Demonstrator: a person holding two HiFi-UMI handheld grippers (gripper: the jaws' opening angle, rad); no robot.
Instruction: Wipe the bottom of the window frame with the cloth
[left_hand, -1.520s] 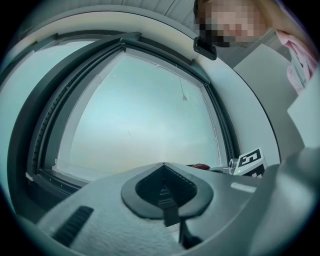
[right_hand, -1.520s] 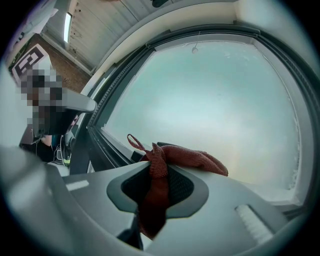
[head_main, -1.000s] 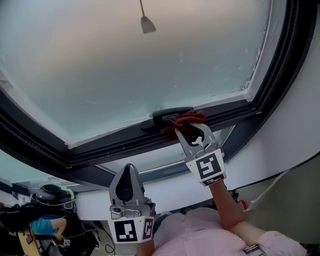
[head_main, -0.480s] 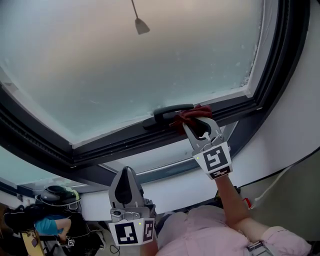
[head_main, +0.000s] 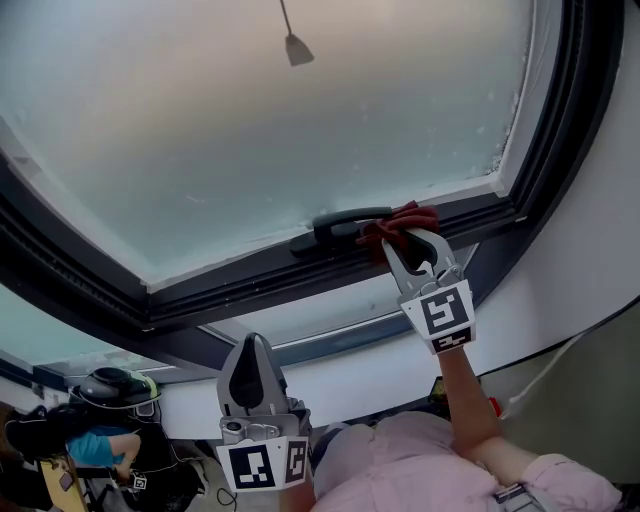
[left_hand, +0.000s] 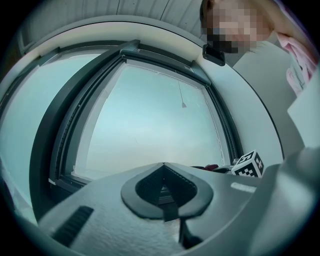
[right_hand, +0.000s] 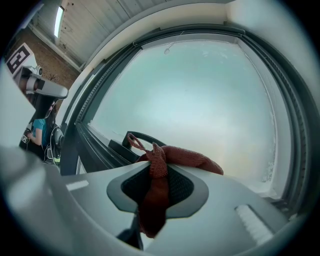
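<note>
Pinching a soft cloth at the frame's bottom rail

My right claw is clamped on the red cloth, a light, limp knit that I judge will bunch and drag rather than slide. Holding it by its gathered middle leaves a wad ahead of the tips. The wad sits against the bottom of the frame, just beside the handle, which blocks a sweep leftward. My left claw hangs low, jaws together on nothing, well apart.
</note>
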